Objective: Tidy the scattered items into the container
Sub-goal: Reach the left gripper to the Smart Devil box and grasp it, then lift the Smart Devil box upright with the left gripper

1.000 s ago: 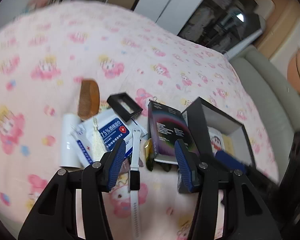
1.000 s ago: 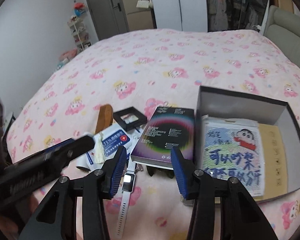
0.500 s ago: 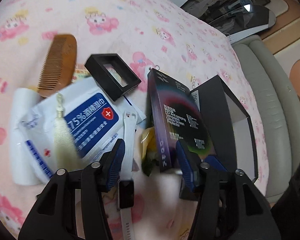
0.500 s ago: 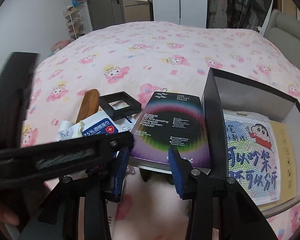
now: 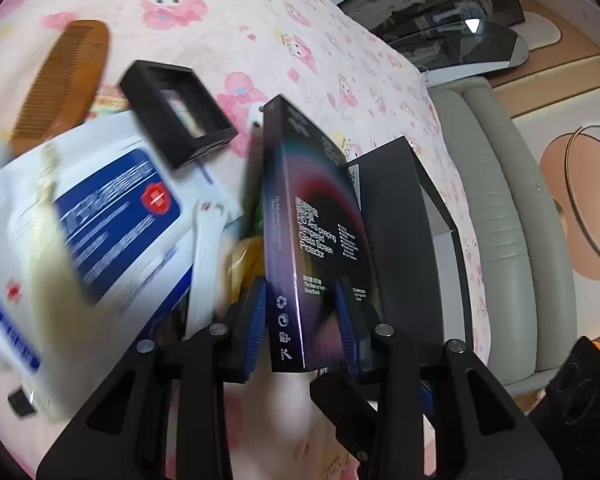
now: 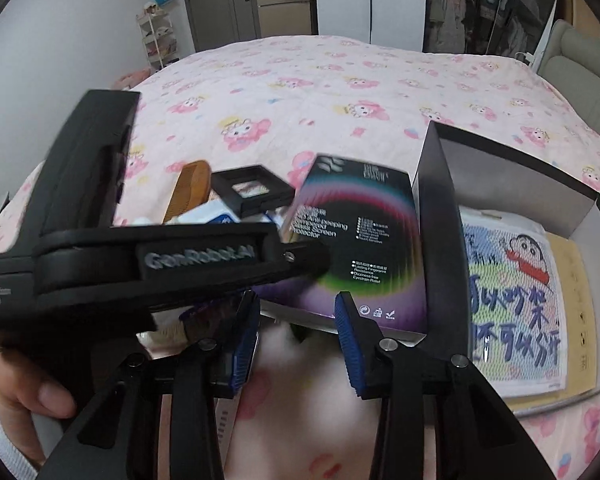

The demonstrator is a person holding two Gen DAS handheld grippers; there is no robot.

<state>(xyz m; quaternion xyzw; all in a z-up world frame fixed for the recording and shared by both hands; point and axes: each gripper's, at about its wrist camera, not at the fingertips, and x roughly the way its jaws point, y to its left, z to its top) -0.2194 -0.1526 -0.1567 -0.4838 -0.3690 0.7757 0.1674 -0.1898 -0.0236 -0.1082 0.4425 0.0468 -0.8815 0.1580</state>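
Beside black box (image 6: 440, 216), left gripper (image 5: 300, 308) jaws clamped on screen-protector box (image 5: 312, 216); right gripper (image 6: 296, 336) jaws apart.

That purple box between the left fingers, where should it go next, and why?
Probably lift the purple box and carry it right, over the wall of the black container. The left gripper looks closed on its near end, and the container sits right beside it with a cartoon picture lying flat inside.
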